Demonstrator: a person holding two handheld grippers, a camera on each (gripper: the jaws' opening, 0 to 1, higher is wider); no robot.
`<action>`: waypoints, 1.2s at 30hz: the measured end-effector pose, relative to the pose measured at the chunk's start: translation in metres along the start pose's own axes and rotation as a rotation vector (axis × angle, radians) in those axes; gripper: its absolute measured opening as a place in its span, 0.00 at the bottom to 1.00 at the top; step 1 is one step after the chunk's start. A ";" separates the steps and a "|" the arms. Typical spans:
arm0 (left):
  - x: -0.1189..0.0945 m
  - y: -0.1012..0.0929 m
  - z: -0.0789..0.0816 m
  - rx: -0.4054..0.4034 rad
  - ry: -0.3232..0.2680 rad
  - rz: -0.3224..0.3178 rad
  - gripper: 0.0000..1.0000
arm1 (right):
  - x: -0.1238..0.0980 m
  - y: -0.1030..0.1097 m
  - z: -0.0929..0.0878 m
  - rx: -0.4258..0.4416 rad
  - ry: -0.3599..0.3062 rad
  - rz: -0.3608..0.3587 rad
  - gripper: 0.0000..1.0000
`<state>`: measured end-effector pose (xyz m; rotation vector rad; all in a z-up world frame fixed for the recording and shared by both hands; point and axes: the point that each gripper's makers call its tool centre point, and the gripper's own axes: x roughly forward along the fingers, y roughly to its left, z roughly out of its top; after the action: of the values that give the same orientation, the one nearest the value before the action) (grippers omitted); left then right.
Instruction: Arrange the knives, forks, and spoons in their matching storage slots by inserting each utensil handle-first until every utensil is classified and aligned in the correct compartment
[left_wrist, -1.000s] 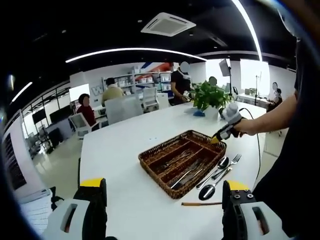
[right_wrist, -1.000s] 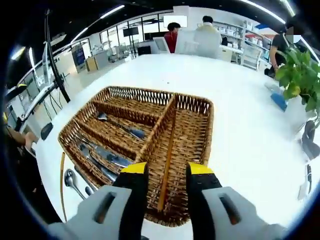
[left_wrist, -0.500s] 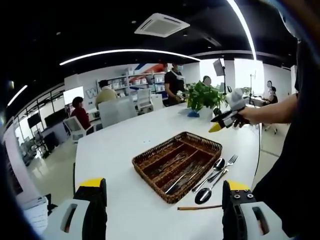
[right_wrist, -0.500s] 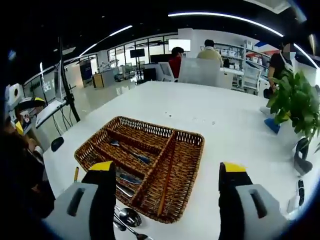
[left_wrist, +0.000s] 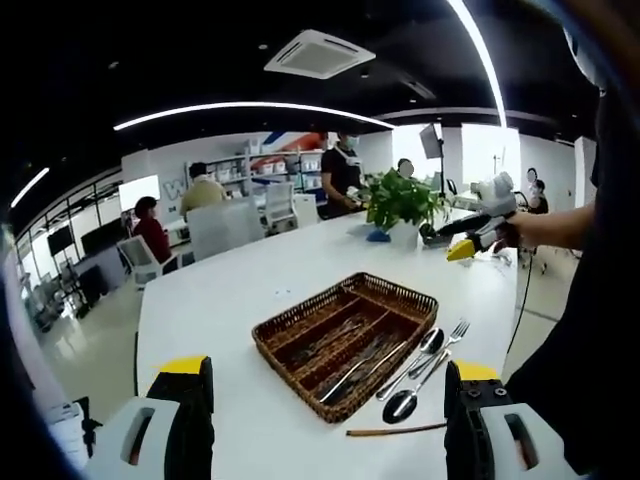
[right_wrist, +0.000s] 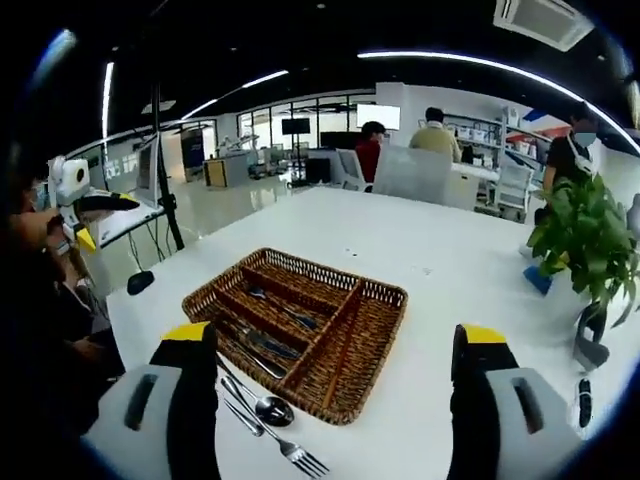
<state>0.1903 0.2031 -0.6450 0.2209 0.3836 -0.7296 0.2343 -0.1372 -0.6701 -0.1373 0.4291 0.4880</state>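
Two grippers, left gripper (left_wrist: 320, 425) and right gripper (right_wrist: 335, 400), hang with jaws spread wide and empty, well above the white table (left_wrist: 230, 300). Sorted cutlery lies in the wicker tray (right_wrist: 300, 325); two spoons (left_wrist: 410, 375) and a fork (left_wrist: 455, 335) just beside it, plus one chopstick (left_wrist: 395, 430), presumably await insertion.

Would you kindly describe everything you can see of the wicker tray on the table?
The tray is a shallow rectangular basket of brown woven wicker, lying flat on the white table. Woven dividers split it into several long slots plus a crosswise one at one end. Metal cutlery already lies in some slots, and a thin brown stick rests along one slot. Two spoons and a fork lie on the table just beside one long side. Neither claw touches it.
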 end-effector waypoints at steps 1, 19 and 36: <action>0.001 -0.001 0.000 0.000 0.000 -0.001 1.00 | -0.006 0.002 0.001 -0.017 -0.003 0.005 0.99; 0.004 -0.013 0.018 0.042 0.000 -0.016 1.00 | -0.041 -0.006 0.019 -0.073 -0.050 0.004 0.99; 0.044 -0.065 0.049 0.124 0.039 -0.120 1.00 | -0.063 -0.036 0.005 -0.021 -0.082 -0.005 0.99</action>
<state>0.1892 0.1135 -0.6234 0.3317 0.3914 -0.8692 0.2033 -0.1938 -0.6372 -0.1383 0.3435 0.4916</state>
